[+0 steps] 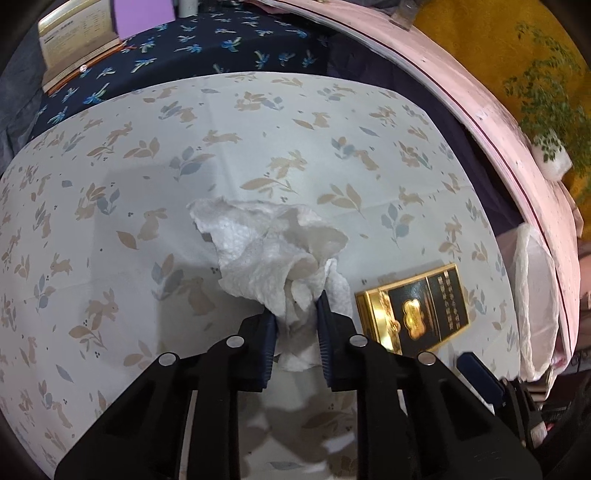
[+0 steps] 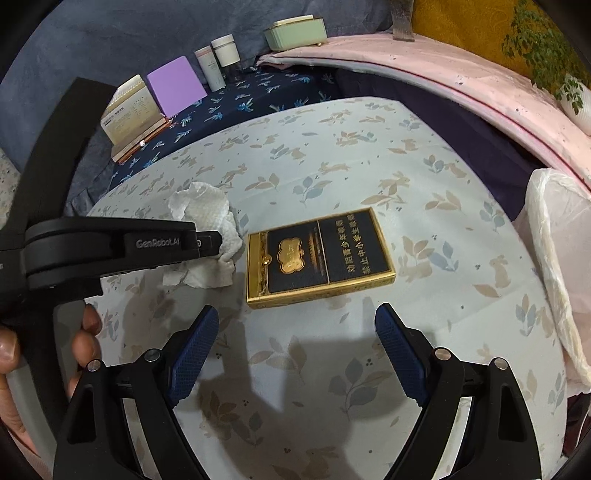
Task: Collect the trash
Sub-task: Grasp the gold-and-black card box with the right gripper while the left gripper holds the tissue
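A crumpled white paper towel lies on the rabbit-print tablecloth. My left gripper is shut on its near end, the blue pads pinching the paper. A black and gold cigarette box lies flat to the right of it. In the right wrist view the box lies just beyond my right gripper, which is open and empty above the cloth. The paper towel shows at the left there, with the left gripper's black body over it.
A white plastic bag hangs at the table's right edge. At the back, on a dark blue floral cloth, stand a desk calendar, a purple card, two white bottles and a green box. A pink ledge curves behind.
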`<state>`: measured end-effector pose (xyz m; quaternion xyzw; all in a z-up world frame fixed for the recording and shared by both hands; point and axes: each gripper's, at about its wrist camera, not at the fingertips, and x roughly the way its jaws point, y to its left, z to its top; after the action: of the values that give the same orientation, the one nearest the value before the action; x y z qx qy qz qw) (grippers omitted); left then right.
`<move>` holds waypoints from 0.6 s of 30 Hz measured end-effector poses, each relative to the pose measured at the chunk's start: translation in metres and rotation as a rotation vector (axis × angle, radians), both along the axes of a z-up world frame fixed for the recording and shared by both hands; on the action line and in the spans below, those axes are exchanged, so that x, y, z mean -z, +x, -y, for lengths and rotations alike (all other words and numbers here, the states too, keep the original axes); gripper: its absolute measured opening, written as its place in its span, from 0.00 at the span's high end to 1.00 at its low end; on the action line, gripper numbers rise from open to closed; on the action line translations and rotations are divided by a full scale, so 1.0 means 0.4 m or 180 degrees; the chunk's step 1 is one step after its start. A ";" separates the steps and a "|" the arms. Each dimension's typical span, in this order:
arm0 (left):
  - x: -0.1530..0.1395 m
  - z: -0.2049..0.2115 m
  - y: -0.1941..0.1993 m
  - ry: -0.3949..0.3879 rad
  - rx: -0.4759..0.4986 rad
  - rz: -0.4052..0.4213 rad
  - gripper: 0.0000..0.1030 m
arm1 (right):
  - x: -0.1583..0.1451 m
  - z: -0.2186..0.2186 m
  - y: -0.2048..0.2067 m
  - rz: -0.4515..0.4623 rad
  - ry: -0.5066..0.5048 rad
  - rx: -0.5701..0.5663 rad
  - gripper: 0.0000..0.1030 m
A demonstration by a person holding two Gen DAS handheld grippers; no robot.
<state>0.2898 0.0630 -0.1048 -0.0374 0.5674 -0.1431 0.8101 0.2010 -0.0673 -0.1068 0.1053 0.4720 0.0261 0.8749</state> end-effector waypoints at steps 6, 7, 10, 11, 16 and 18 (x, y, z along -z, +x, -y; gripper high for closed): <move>0.001 0.009 -0.020 -0.0061 0.0171 -0.0052 0.82 | 0.012 0.021 0.026 -0.0005 -0.0022 0.0057 0.20; 0.001 0.005 -0.022 -0.0090 0.0164 -0.0064 0.82 | 0.012 0.027 0.033 -0.0006 -0.0015 0.0070 0.20; 0.001 -0.018 -0.024 -0.0191 0.0085 -0.0099 0.83 | 0.011 0.040 0.061 -0.0007 -0.0013 0.0114 0.20; 0.002 -0.028 -0.023 -0.0204 0.0042 -0.0116 0.83 | 0.013 0.039 0.071 -0.0016 -0.0023 0.0087 0.20; 0.000 -0.101 -0.023 -0.0174 -0.0196 -0.0082 0.83 | 0.020 -0.002 0.111 0.0041 -0.0164 -0.0066 0.20; 0.002 -0.137 -0.022 -0.0209 -0.0296 -0.0101 0.83 | 0.019 -0.015 0.132 0.0051 -0.0097 -0.0107 0.20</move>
<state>0.2809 0.1176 -0.1054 -0.0925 0.5727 -0.1231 0.8052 0.2538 -0.0614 -0.1145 0.0837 0.4670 0.0344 0.8796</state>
